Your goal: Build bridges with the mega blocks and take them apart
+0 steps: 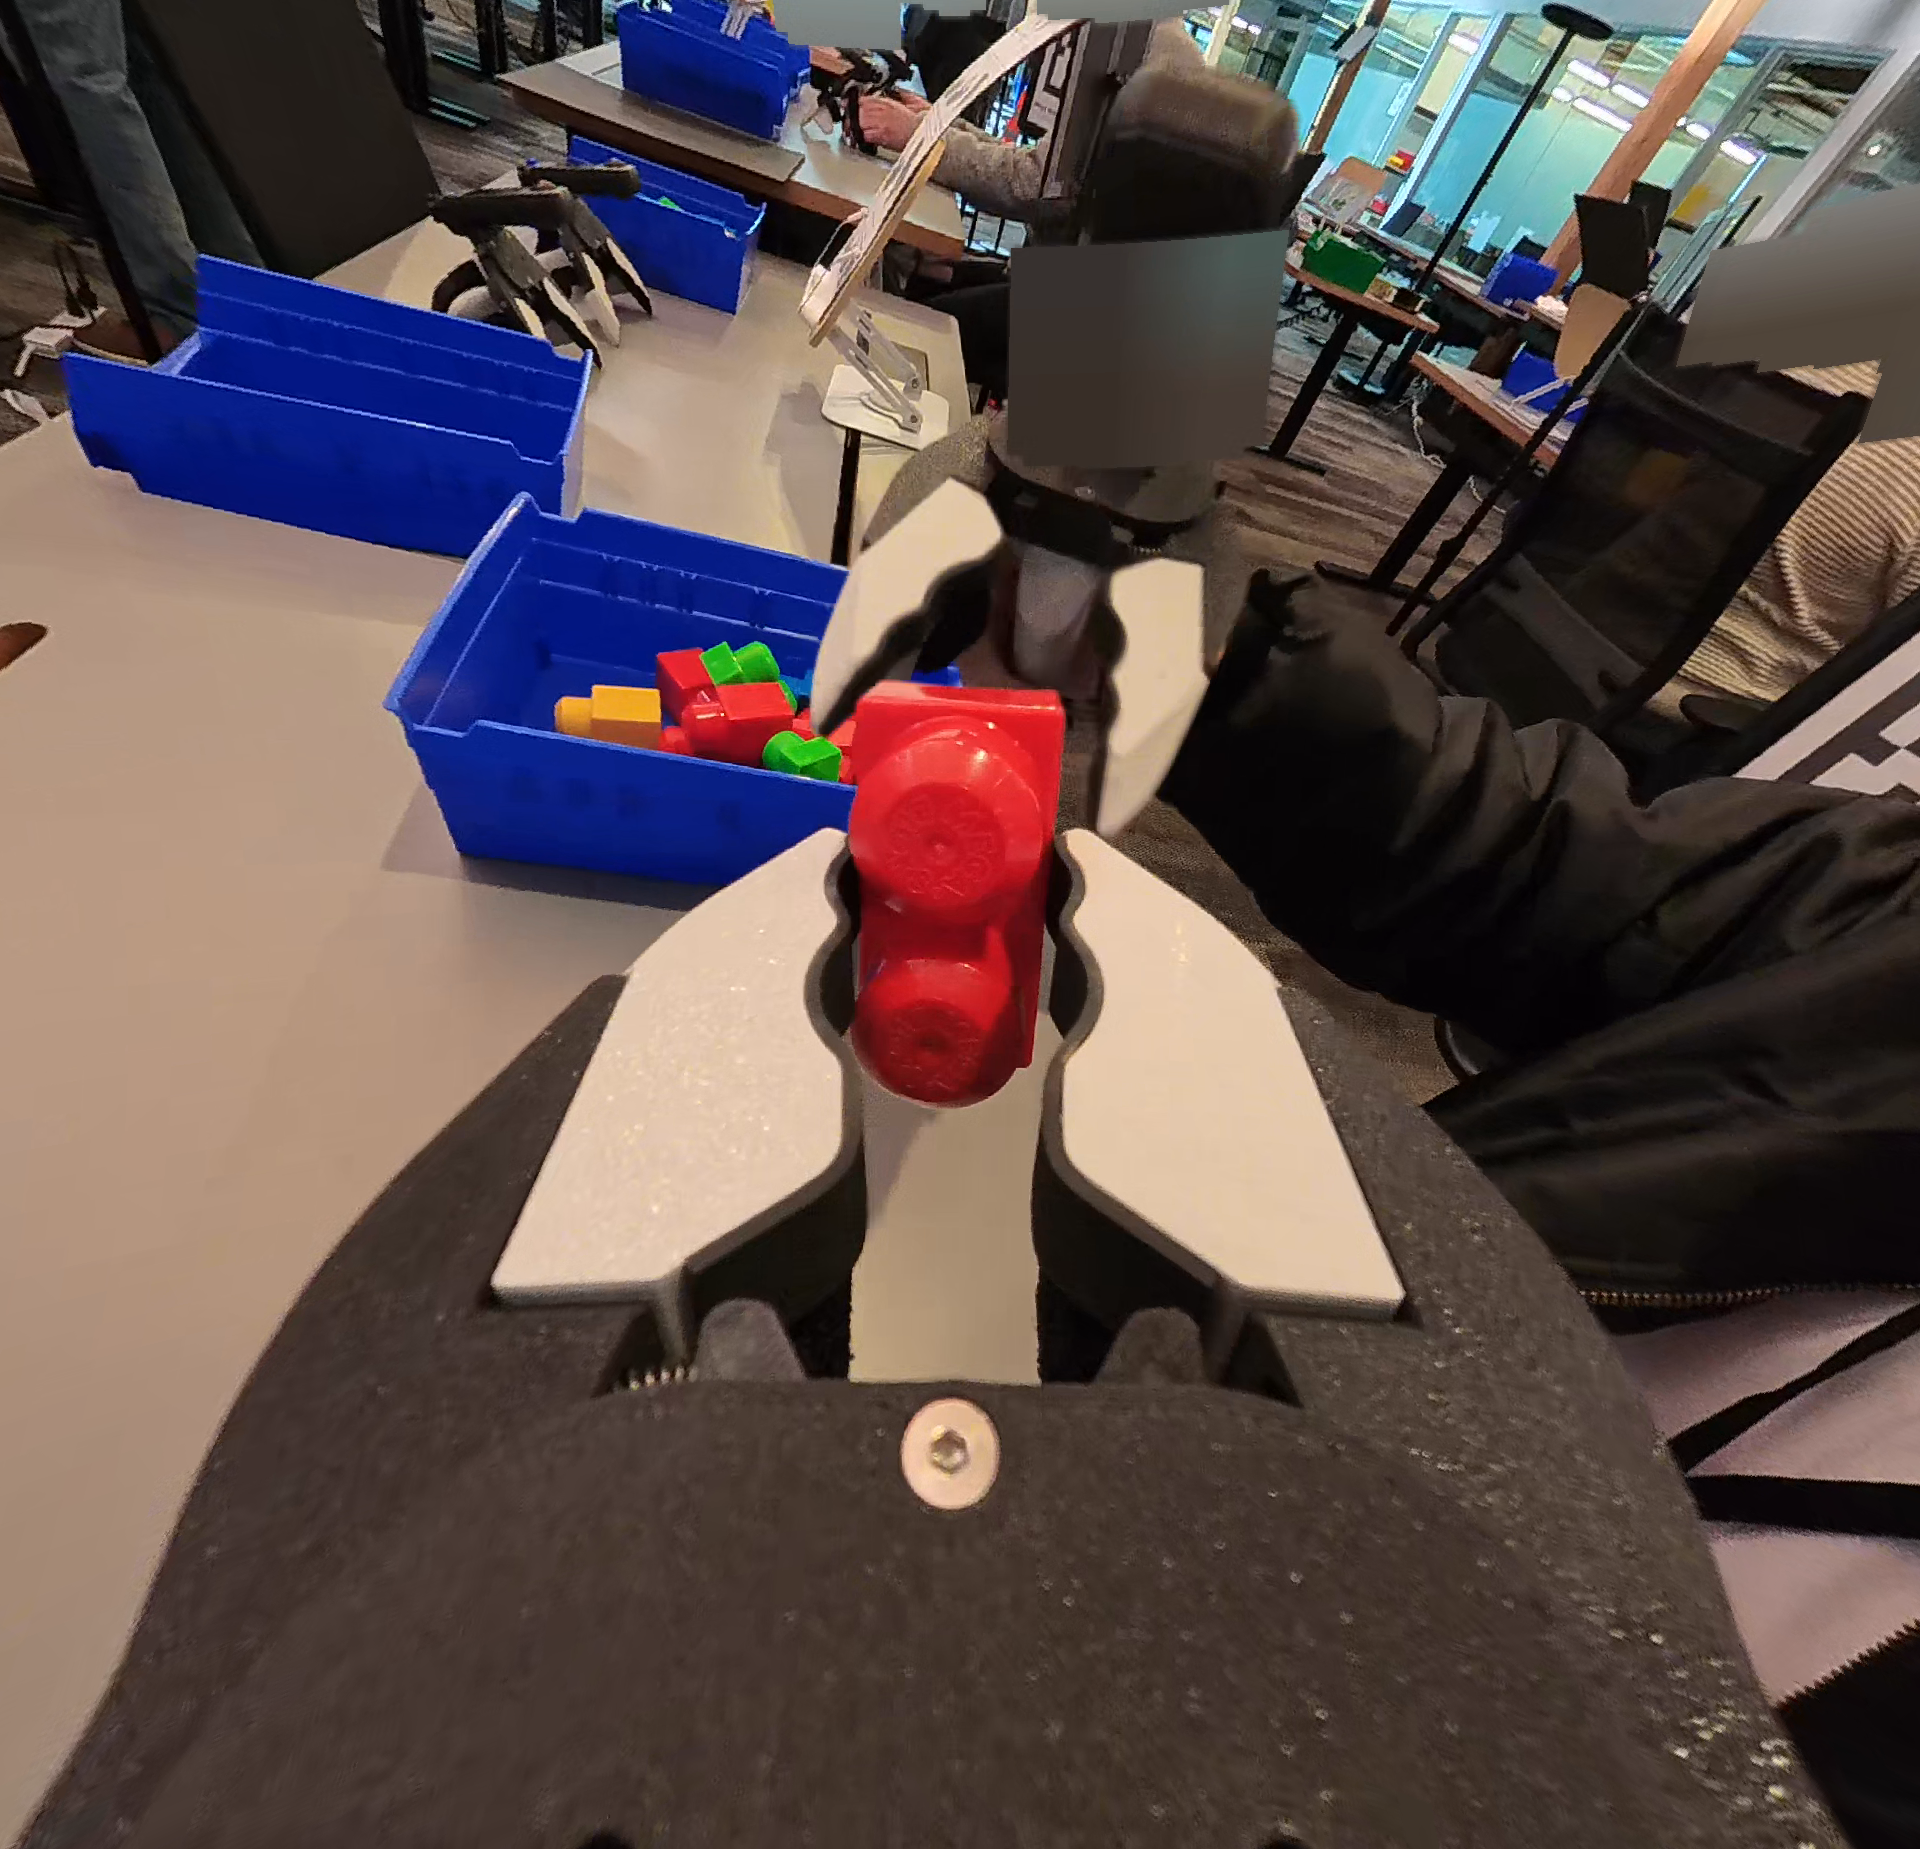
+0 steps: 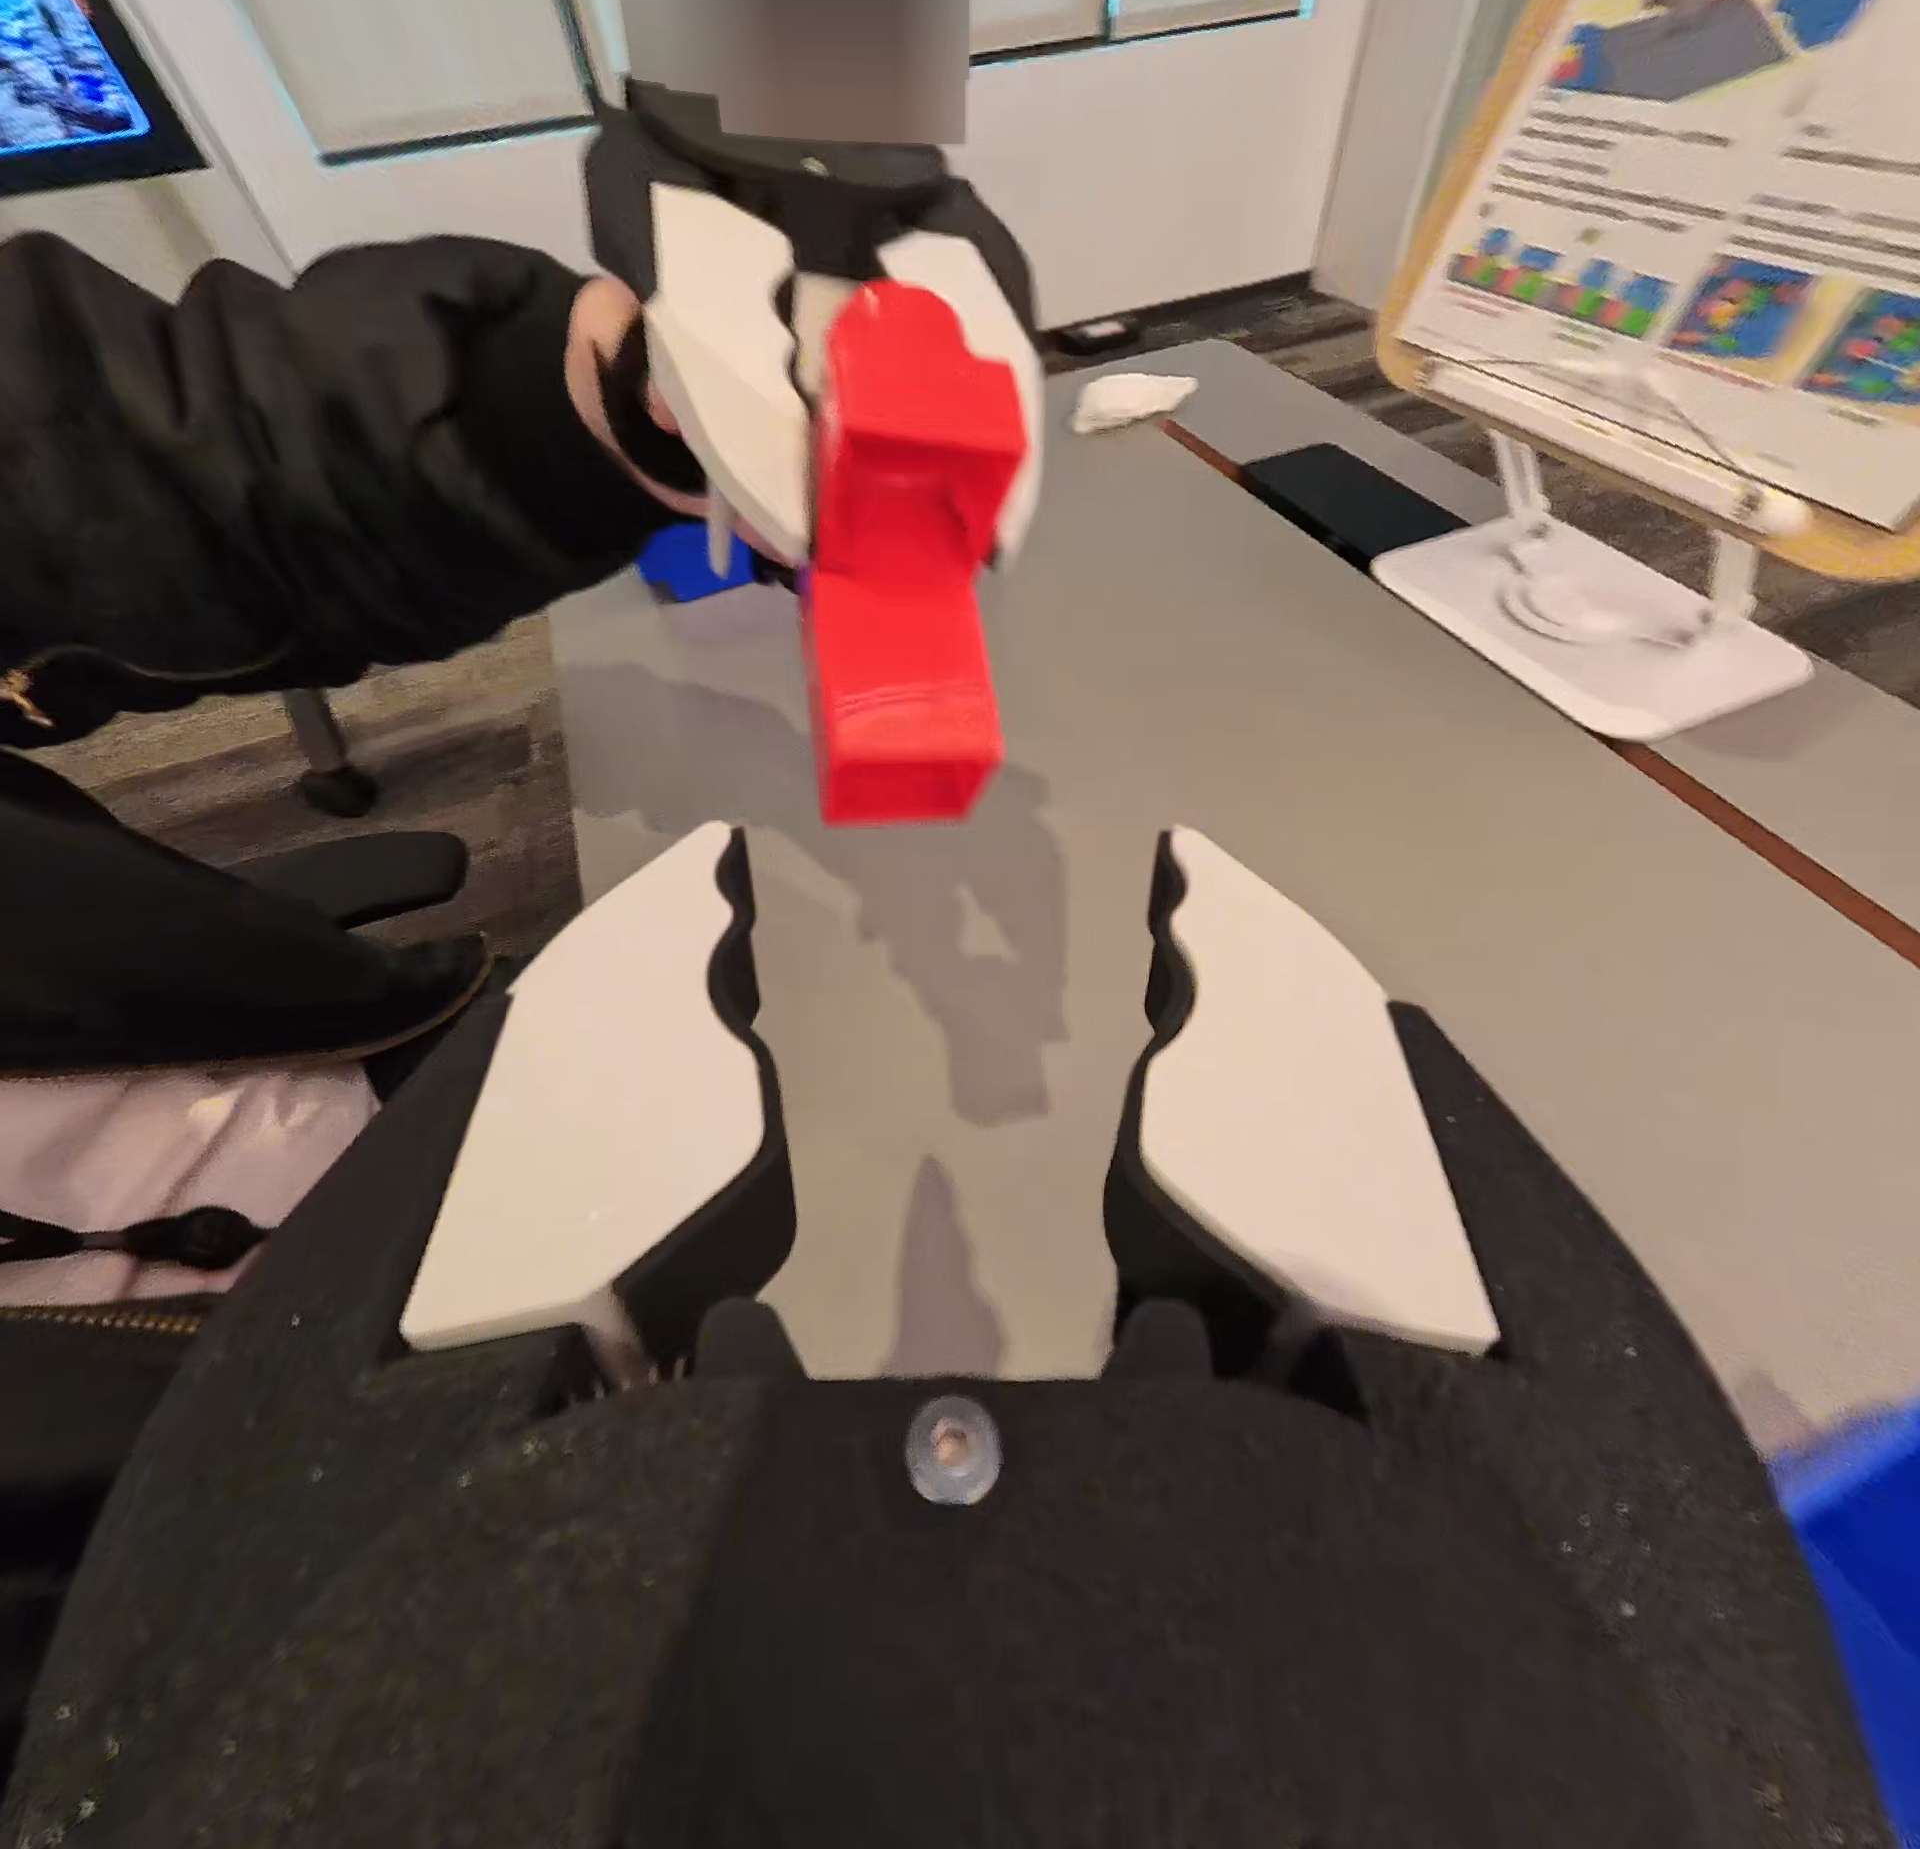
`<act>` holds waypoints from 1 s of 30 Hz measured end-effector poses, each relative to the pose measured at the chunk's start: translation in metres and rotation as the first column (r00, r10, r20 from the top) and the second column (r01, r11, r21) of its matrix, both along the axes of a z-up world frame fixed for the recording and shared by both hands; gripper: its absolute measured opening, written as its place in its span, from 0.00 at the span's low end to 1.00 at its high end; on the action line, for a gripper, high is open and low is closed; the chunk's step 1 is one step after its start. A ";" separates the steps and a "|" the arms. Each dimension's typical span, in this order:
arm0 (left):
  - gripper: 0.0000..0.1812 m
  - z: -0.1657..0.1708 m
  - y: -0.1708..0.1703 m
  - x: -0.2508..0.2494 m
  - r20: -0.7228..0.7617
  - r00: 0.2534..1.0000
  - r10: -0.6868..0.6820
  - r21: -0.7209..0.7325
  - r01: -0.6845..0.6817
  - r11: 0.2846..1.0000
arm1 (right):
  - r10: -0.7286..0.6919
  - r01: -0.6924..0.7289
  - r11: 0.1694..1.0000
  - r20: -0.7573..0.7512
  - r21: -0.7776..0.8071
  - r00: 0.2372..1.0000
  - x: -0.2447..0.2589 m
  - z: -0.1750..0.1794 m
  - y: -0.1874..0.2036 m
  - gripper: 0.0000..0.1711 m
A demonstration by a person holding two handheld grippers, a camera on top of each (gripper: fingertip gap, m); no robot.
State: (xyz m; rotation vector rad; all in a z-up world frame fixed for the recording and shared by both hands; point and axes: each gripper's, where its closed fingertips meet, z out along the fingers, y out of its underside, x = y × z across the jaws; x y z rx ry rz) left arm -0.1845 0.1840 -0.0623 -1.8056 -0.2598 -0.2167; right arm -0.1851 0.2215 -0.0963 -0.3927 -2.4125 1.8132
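**An open-plan office used as a data-collection lab**

Rows of grey desks (image 1: 208, 864) fill a carpeted room with glass partitions at 1 o'clock. Blue plastic bins (image 1: 322, 397) sit at 11 o'clock, one holding toy blocks (image 1: 727, 708). Spare grippers (image 1: 540, 251) rest on a desk. An instruction board (image 2: 1683, 220) stands on a stand at 2 o'clock.

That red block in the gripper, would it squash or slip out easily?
The red block probably won't squash: its edges stay straight between the left gripper's fingers. It looks hollow underneath in the right wrist view, so likely light. Its glossy plastic could slip, though the fingers' wavy edges may help.
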 end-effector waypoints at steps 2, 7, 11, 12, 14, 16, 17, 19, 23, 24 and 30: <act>0.19 -0.001 0.003 0.003 0.001 1.000 -0.006 0.001 0.006 1.000 | 0.046 -0.046 0.999 0.005 -0.012 0.999 0.006 0.006 -0.022 0.42; 0.19 -0.002 0.001 0.008 -0.005 1.000 -0.021 -0.015 0.021 1.000 | 0.120 -0.121 0.992 0.057 0.018 0.991 0.011 0.001 -0.043 0.21; 0.19 -0.007 -0.004 0.012 -0.038 0.999 -0.032 -0.057 0.030 0.998 | 0.137 -0.139 0.990 0.034 0.038 0.990 0.014 -0.002 -0.045 0.21; 0.19 -0.006 -0.005 0.013 -0.031 0.999 -0.043 -0.053 0.041 0.998 | 0.142 -0.143 0.989 0.039 0.029 0.989 0.015 -0.002 -0.045 0.21; 0.19 -0.008 -0.005 0.015 -0.025 0.999 -0.048 -0.055 0.046 0.997 | 0.146 -0.147 0.989 0.044 0.028 0.988 0.017 -0.004 -0.045 0.21; 0.19 -0.010 -0.005 0.018 -0.031 0.998 -0.055 -0.060 0.053 0.997 | 0.152 -0.153 0.988 0.046 0.028 0.987 0.019 -0.006 -0.044 0.21; 0.19 -0.009 -0.006 0.018 -0.034 0.998 -0.047 -0.055 0.045 0.997 | 0.145 -0.147 0.988 0.052 0.035 0.988 0.019 -0.008 -0.041 0.21; 0.19 0.007 -0.020 0.006 -0.040 0.999 0.008 0.016 -0.007 1.000 | 0.091 -0.095 0.991 0.055 0.090 0.994 0.012 -0.020 -0.023 0.21; 0.19 0.017 -0.063 -0.010 -0.072 0.994 0.083 -0.009 -0.084 0.996 | -0.143 0.142 0.987 -0.004 0.078 0.990 -0.021 -0.016 0.055 0.21; 0.19 0.010 -0.069 -0.009 -0.083 0.993 0.083 -0.058 -0.088 0.994 | -0.264 0.265 0.959 -0.026 0.101 0.964 -0.041 -0.016 0.090 0.21; 0.19 -0.029 -0.079 0.007 -0.112 0.991 0.068 -0.207 -0.090 0.974 | -0.630 0.569 0.767 0.179 0.296 0.756 -0.114 -0.093 0.211 0.21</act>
